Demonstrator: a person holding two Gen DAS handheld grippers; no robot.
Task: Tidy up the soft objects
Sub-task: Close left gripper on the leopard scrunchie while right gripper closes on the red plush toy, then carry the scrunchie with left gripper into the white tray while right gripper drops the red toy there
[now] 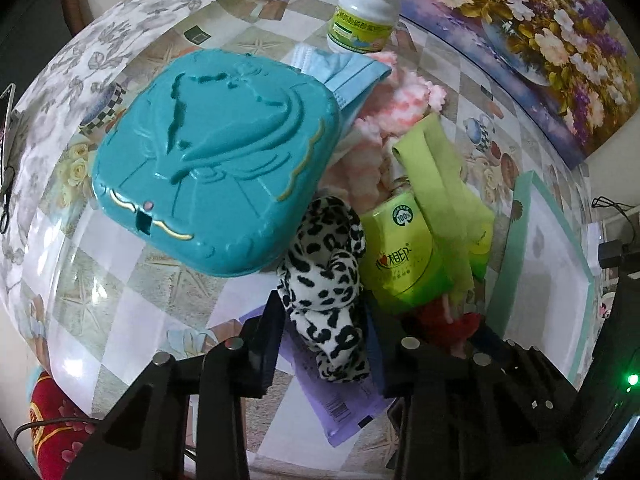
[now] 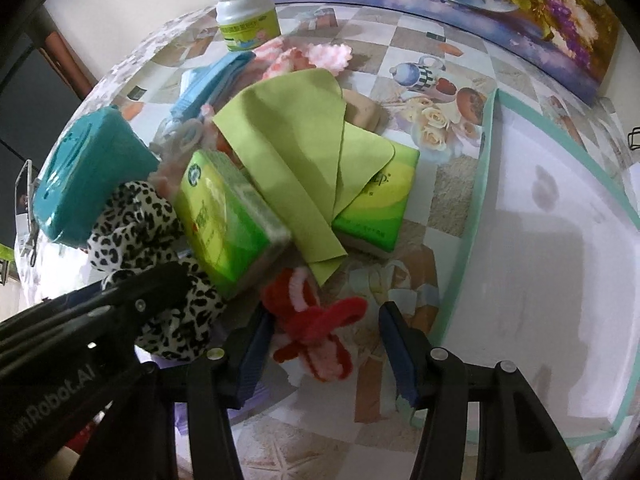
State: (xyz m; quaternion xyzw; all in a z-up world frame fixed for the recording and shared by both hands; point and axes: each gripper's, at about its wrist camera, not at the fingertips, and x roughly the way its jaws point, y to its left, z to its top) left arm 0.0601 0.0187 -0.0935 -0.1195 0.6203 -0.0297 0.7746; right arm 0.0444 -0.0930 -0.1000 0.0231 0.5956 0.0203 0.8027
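A: Left wrist view first. Your left gripper (image 1: 326, 344) has the leopard-print plush (image 1: 324, 280) between its fingers, jaws partly closed around the lower end of it. The left pad looks to be against the fabric; the right finger is hidden behind the plush, so I cannot tell whether you have a real pinch. The plush lies just beside the teal case (image 1: 216, 160), partly on a purple packet (image 1: 340, 408).

B: So how should I finish this?

A: Squeeze the bulk of the plush, not a loose fold, and lift straight up so you don't drag the green tissue pack (image 1: 404, 256) leaning just on the far side of it from the case (the green cloth (image 1: 436, 184) draped over that pack would slide too).

B: And the other hand?

A: Right wrist view. Your right gripper (image 2: 324, 352) stands about half open, straddling the red pipe-cleaner toy (image 2: 316, 324). Its blue pads (image 2: 394, 344) sit clear of the toy on both sides, so nothing is held. The toy lies on the table, well away from the teal case (image 2: 88, 184), between the tissue pack (image 2: 228, 216) and the white tray (image 2: 560, 240). Centre on the toy's thick middle before closing; the thin loops would likely slip free.
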